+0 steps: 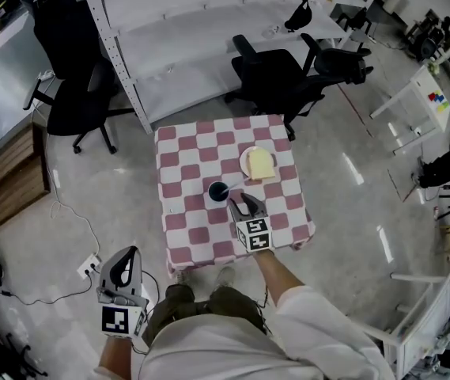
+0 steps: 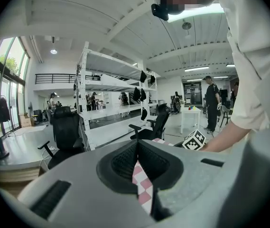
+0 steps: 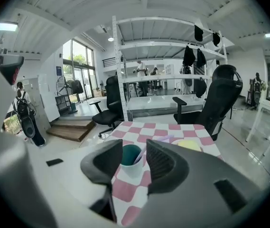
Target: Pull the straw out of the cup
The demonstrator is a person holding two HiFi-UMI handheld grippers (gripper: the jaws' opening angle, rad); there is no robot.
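Note:
A white cup (image 1: 217,191) with a teal inside stands near the middle of the checkered table (image 1: 193,145). A pale lilac straw (image 1: 235,185) leans out of it to the right. My right gripper (image 1: 235,199) hovers just in front of the cup, open and holding nothing. In the right gripper view the cup (image 3: 132,169) and straw (image 3: 140,156) show through the gap of that gripper (image 3: 134,151), a little beyond the tips. My left gripper (image 1: 132,252) hangs low, off the table's left front corner. Its jaws (image 2: 137,146) look shut and hold nothing.
A plate with a yellow piece (image 1: 261,163) sits right behind the cup. Black office chairs (image 1: 284,74) and a white shelf rack (image 1: 177,46) stand past the table. A power strip and cables (image 1: 88,266) lie on the floor at left.

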